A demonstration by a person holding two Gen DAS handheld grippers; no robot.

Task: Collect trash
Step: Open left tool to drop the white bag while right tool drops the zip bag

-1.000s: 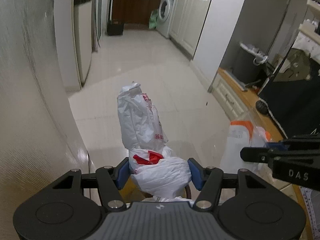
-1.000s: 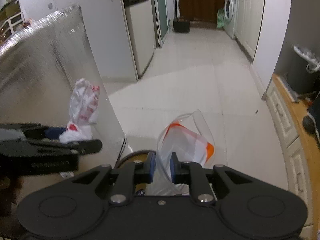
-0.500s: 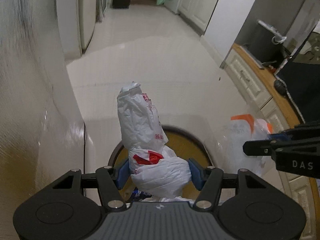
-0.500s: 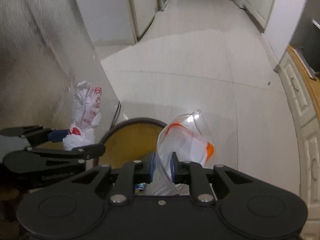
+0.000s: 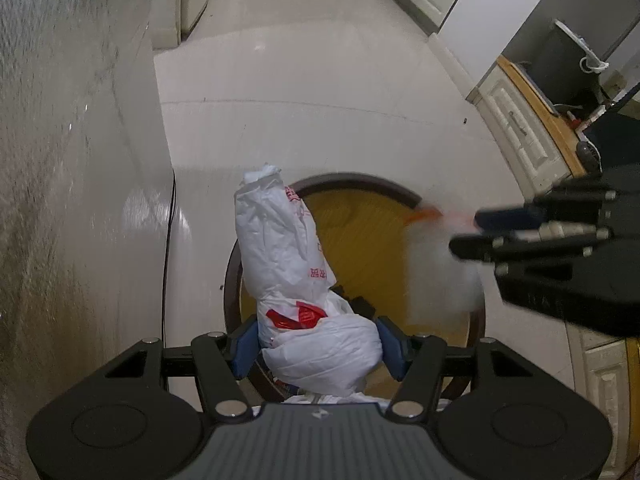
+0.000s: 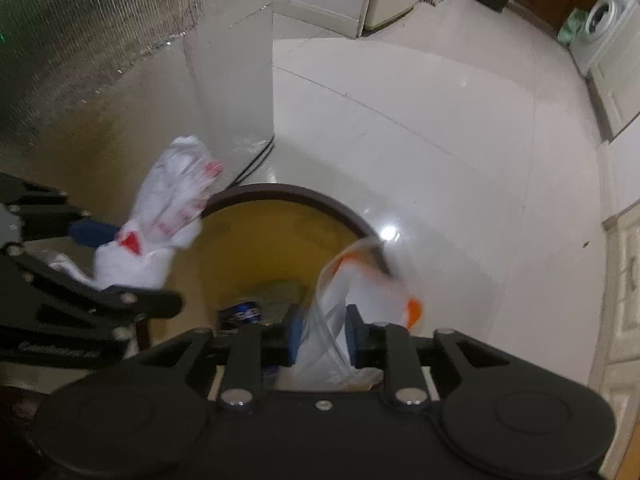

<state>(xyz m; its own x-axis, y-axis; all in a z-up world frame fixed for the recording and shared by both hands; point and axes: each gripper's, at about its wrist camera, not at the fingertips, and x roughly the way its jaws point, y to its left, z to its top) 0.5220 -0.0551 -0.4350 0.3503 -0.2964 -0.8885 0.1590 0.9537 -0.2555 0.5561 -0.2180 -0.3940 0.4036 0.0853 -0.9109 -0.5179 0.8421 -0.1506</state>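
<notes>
My left gripper (image 5: 318, 344) is shut on a white plastic bag with red print (image 5: 288, 252) and holds it over the near left rim of a round bin (image 5: 360, 184) with a dark rim and yellow inside. My right gripper (image 6: 320, 332) is shut on a clear plastic bag with an orange edge (image 6: 360, 280), above the bin's right side (image 6: 312, 196). In the right wrist view the white bag (image 6: 168, 220) and left gripper (image 6: 120, 264) show at left. In the left wrist view the clear bag (image 5: 436, 272) is blurred beside the right gripper (image 5: 468, 232). A blue wrapper (image 6: 240, 312) lies in the bin.
A tall shiny metal-faced appliance (image 5: 72, 160) stands close on the left with a black cable (image 5: 170, 220) down its corner. White cabinets (image 5: 516, 132) line the right side. Pale tiled floor (image 5: 300, 80) stretches ahead to a washing machine (image 6: 604, 20).
Both grippers have tipped downward and moved over the bin, which now fills the lower middle of both views. The clear bag is swinging. Both bags stay gripped.
</notes>
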